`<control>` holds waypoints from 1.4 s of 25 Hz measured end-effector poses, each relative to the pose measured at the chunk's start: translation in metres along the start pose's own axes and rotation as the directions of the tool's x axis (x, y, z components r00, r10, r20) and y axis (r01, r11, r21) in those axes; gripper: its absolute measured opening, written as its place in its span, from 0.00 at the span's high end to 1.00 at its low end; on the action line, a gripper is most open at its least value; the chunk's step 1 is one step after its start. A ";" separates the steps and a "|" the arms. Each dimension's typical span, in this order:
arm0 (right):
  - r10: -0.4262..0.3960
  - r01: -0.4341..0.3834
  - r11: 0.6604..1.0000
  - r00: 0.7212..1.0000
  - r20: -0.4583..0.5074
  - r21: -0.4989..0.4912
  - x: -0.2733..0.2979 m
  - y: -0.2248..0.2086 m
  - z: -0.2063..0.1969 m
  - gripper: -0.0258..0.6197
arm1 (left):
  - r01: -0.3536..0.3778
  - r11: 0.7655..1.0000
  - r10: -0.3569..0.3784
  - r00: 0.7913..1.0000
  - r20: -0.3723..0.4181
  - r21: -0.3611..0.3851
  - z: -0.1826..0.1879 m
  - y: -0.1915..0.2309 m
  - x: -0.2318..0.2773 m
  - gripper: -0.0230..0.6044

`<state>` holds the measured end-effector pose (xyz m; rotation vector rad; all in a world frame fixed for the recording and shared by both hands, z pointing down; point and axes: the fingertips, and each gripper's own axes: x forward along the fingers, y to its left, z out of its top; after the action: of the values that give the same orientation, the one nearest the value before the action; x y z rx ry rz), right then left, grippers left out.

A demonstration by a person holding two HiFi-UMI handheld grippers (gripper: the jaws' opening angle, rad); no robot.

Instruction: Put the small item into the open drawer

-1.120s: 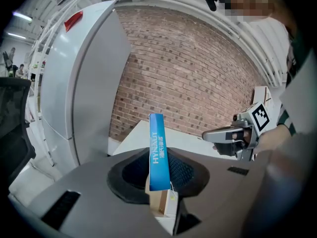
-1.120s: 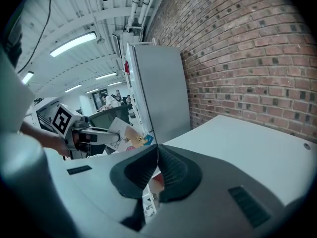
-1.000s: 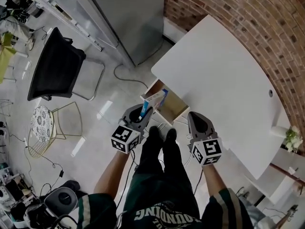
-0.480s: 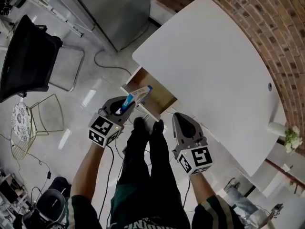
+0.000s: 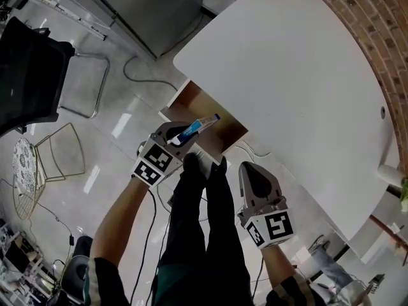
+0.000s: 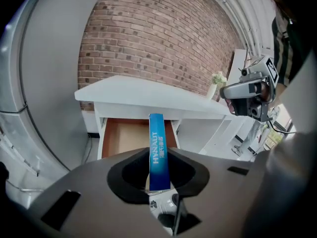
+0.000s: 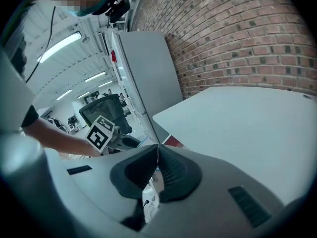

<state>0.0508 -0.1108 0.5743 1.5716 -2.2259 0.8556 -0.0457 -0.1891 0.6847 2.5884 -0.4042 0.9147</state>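
Observation:
A long blue box [image 5: 199, 127] is pinched at its near end by my left gripper [image 5: 183, 138], which is shut on it. The box's far end reaches over the front of the open wooden-bottomed drawer [image 5: 194, 104] under the white table [image 5: 287, 75]. In the left gripper view the blue box [image 6: 158, 148] stands straight out between the jaws, in line with the drawer [image 6: 124, 138], which looks bare inside. My right gripper [image 5: 253, 169] hangs at the table's near edge, shut with nothing in it; its closed tips [image 7: 157, 148] show in the right gripper view.
The person's legs and dark shoes [image 5: 204, 164] stand just in front of the drawer. A black office chair [image 5: 29, 75] and a wire chair [image 5: 54, 161] stand to the left. A cable [image 5: 143, 81] lies on the floor by a grey cabinet [image 5: 153, 5]. A brick wall [image 5: 376, 18] lies behind the table.
Both grippers have sunk. The left one has carried the blue box closer to the drawer, so that its far end now overlaps the drawer's front.

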 end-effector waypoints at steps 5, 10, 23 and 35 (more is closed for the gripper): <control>-0.013 0.013 0.999 1.000 -0.017 0.032 0.011 -0.012 -0.025 0.92 | 0.023 1.000 -0.023 1.000 -0.013 -0.006 -0.012 -0.003 0.027 0.82; -0.010 0.013 0.997 0.999 -0.045 0.070 0.017 -0.015 -0.054 0.92 | 0.068 0.998 -0.067 0.997 -0.048 0.017 -0.021 -0.013 0.054 0.82; -0.010 0.023 0.992 0.994 -0.107 0.124 0.009 -0.019 -0.090 0.92 | 0.090 0.995 -0.093 0.986 -0.138 -0.033 -0.037 -0.010 0.114 0.82; -0.020 0.039 0.987 0.992 -0.123 0.155 0.000 -0.027 -0.104 0.92 | 0.139 0.988 -0.149 0.978 -0.144 -0.073 -0.047 -0.031 0.144 0.82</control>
<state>0.0651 -0.0532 0.6642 1.5703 -2.0901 1.1107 0.0483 -0.1626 0.8047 2.4364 -0.1977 1.0188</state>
